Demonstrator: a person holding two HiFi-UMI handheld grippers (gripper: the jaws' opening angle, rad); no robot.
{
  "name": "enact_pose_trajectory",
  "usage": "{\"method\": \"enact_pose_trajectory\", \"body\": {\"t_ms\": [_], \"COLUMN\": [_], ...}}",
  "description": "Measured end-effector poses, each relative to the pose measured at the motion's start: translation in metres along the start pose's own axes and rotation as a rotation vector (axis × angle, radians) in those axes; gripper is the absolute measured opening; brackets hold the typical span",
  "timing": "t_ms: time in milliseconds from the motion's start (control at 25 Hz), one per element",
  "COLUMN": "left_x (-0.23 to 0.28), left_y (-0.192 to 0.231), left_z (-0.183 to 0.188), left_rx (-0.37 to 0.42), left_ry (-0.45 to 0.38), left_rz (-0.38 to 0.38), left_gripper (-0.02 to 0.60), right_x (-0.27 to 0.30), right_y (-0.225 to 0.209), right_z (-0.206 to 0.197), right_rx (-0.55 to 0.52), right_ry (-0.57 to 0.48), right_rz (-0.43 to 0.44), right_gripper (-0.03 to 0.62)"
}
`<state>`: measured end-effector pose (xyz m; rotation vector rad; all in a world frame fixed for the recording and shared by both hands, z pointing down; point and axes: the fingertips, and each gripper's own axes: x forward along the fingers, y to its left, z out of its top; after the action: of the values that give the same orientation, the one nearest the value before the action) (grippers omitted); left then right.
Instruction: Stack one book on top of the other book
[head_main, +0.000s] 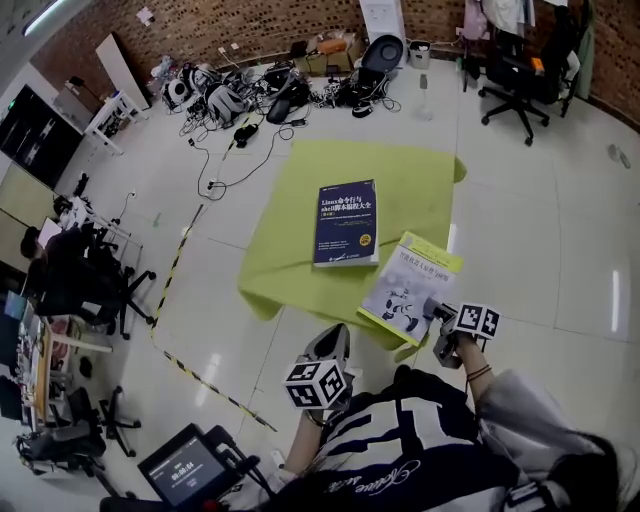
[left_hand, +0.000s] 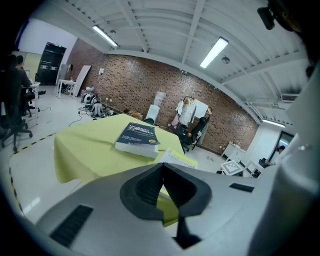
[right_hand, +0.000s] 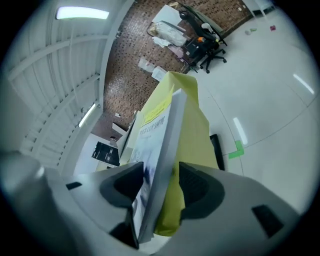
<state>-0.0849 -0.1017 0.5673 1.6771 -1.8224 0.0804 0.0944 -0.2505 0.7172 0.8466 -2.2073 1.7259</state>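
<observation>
Your right gripper (right_hand: 161, 174): jaws apart, straddling the light book (head_main: 408, 285) edge, unclamped. Blue book (head_main: 346, 222) ahead-left, lengthwise away. Left gripper (left_hand: 162, 169) closed, empty.

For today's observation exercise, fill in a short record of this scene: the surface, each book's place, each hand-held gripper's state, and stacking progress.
surface: yellow-green cloth, draped
book one: thick dark blue book, flat near the cloth's middle
book two: white book with yellow band, at the cloth's near right edge, apart from the blue one
left hand-held gripper: jaws together, empty
right hand-held gripper: jaws open, white book's edge between them
stacking: not yet done
</observation>
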Motion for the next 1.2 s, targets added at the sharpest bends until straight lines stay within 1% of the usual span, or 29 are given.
{"method": "enact_pose_trajectory", "body": {"t_ms": [80, 120, 240, 320, 480, 680, 760, 880, 1040, 1120, 1200], "left_x": [0.004, 0.006, 0.012, 0.013, 0.013, 0.008, 0.006, 0.005, 0.014, 0.025, 0.037], "left_y": [-0.002, -0.002, 0.000, 0.001, -0.001, 0.003, 0.007, 0.014, 0.030, 0.034, 0.036], "left_z": [0.000, -0.001, -0.002, -0.002, -0.007, -0.010, -0.011, -0.010, -0.001, 0.003, 0.008], "left_rx": [0.005, 0.006, 0.008, 0.008, 0.012, 0.010, 0.004, -0.007, -0.009, 0.001, 0.018], "left_ry": [0.008, 0.012, 0.020, 0.025, 0.041, 0.045, 0.044, 0.048, 0.057, 0.064, 0.078], "left_rz": [-0.001, 0.000, 0.003, 0.004, 0.002, 0.016, 0.023, 0.027, 0.018, -0.002, -0.028], "left_gripper": [0.005, 0.005, 0.005, 0.005, 0.005, 0.005, 0.005, 0.005, 0.005, 0.005, 0.005], "right_x": [0.003, 0.003, 0.000, -0.003, -0.015, -0.026, -0.028, -0.028, -0.030, -0.037, -0.046], "right_y": [0.000, -0.001, 0.000, 0.004, 0.022, 0.042, 0.042, 0.037, 0.035, 0.035, 0.035], "right_z": [0.002, 0.004, 0.005, 0.007, 0.014, 0.018, 0.019, 0.017, 0.015, 0.012, 0.007], "right_rx": [0.051, 0.053, -0.001, -0.006, 0.093, 0.093, 0.091, 0.085, 0.081, 0.093, 0.134], "right_ry": [-0.008, -0.015, -0.011, -0.014, -0.088, -0.121, -0.129, -0.132, -0.155, -0.170, -0.189], "right_rz": [0.021, 0.021, 0.011, 0.018, 0.100, 0.129, 0.107, 0.050, -0.014, -0.028, -0.018], "right_gripper": [0.206, 0.199, 0.147, 0.120, 0.068, 0.066, 0.066, 0.066, 0.064, 0.063, 0.063]}}
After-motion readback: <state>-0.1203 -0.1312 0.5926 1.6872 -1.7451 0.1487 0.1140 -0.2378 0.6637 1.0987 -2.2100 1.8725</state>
